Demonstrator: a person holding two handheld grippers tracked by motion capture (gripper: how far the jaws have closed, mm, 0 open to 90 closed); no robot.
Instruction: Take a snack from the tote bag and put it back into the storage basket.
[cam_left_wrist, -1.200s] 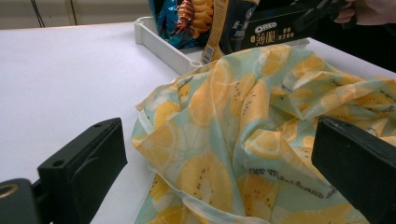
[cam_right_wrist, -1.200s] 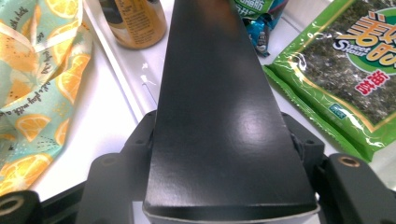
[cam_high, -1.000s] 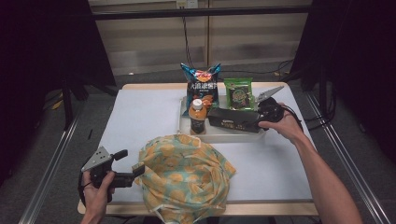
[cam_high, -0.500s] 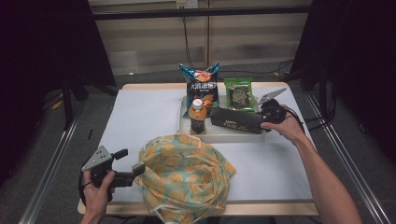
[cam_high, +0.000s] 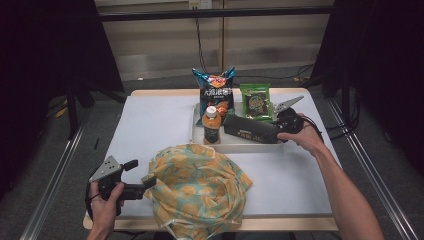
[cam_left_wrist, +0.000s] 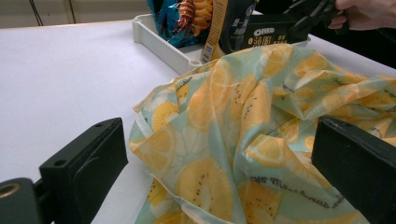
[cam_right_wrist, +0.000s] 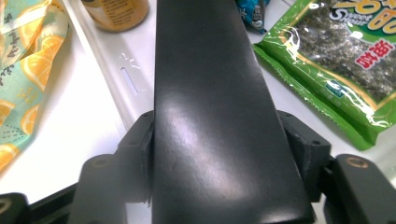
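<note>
While your left claw (cam_high: 142, 172) sits nearest you at the bench's (cam_high: 150, 120) front left, its jaws stand released and wide apart, with a fold of the lemon-print bag (cam_high: 200, 185) lying between them but not pinched. The bag is slumped in a heap at the front middle of the bench. If you clench here, you may catch only a loose outer layer, and the mouth of the bag would stay collapsed.

Farther back, your right claw (cam_high: 280, 131) is grasping the black biscuit box (cam_high: 250, 129) by its right end, over the white tray (cam_high: 240, 147). Its jaws have just been opening, with the box between them and both pads looking flush to its sides. The risk is that the smooth box slips free, or that its far end swings into the orange drink bottle (cam_high: 212, 125) standing just beside it and tips it.

Behind those stand a blue crisp packet (cam_high: 215, 92) and a green seaweed pack (cam_high: 256, 101).

The right gripper view shows the pads' contact with the box, which the high view is too distant to show. The high view alone gives the box's nearness to the bottle. The left gripper view shows the fabric between your jaws.
</note>
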